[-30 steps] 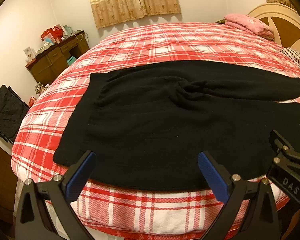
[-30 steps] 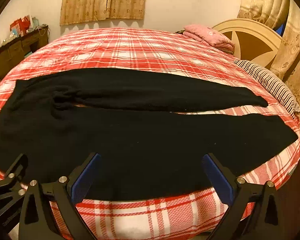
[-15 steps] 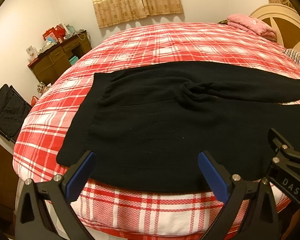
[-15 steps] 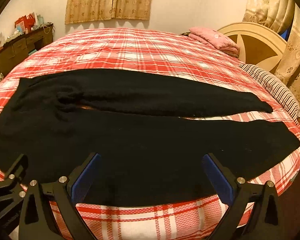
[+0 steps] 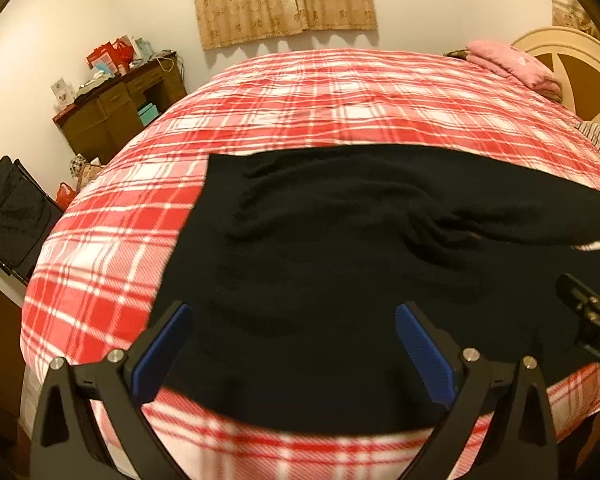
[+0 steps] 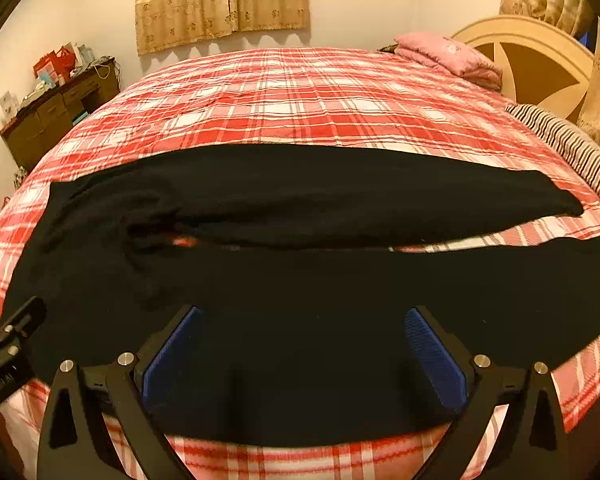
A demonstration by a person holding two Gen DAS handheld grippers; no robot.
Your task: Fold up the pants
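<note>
left wrist view: black pants point(image 5: 340, 264) flat on plaid bed point(image 5: 300, 92) | left gripper point(image 5: 292, 344), right gripper point(image 6: 300, 348) spread wide, empty | approach step | next: pinch near edge

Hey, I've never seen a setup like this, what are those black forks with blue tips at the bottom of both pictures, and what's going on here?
Those forks are hand-held grippers, one in each of a person's hands; no robot is present. Each carries a wide-angle camera looking forward along its two fingers. One picture comes from the left gripper, the other from the right gripper. Both are open and hold nothing. Black pants lie spread flat on a bed with a red plaid cover, waistband to the left, legs running right with a narrow gap between them. Each gripper hangs over the near edge of the pants. A pink pillow sits by the headboard.
</note>
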